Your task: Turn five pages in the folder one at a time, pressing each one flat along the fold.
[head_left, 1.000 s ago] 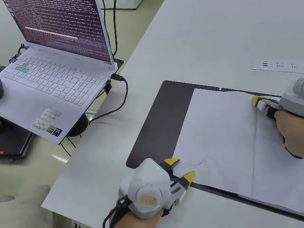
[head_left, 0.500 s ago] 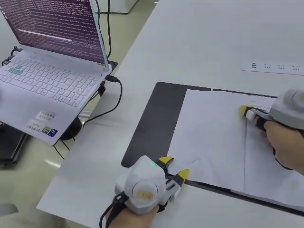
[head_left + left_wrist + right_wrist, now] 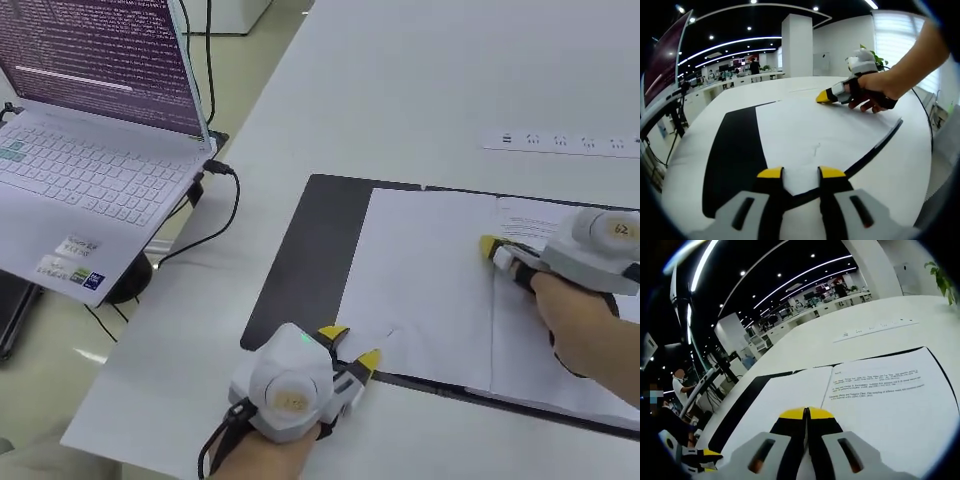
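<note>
A black folder point(image 3: 298, 262) lies open on the white table. A blank white page point(image 3: 420, 275) lies turned over on its left half. A page with printed text point(image 3: 880, 385) shows on the right half. My right gripper point(image 3: 489, 247) is shut, its yellow tips down on the paper at the fold point(image 3: 806, 413). My left gripper point(image 3: 349, 347) stands open at the folder's near edge, its jaws astride the blank page's corner point(image 3: 801, 173) with nothing pinched. The right gripper point(image 3: 823, 96) also shows in the left gripper view, far across the page.
An open laptop point(image 3: 90, 120) sits on a stand past the table's left edge, with a black cable point(image 3: 232, 205) hanging beside it. A white power strip point(image 3: 560, 142) lies on the table beyond the folder. Bare table point(image 3: 400, 90) stretches behind.
My right gripper has slid along the fold toward me, still shut. The left gripper has stayed at the folder's near edge. The head camera has shifted.
</note>
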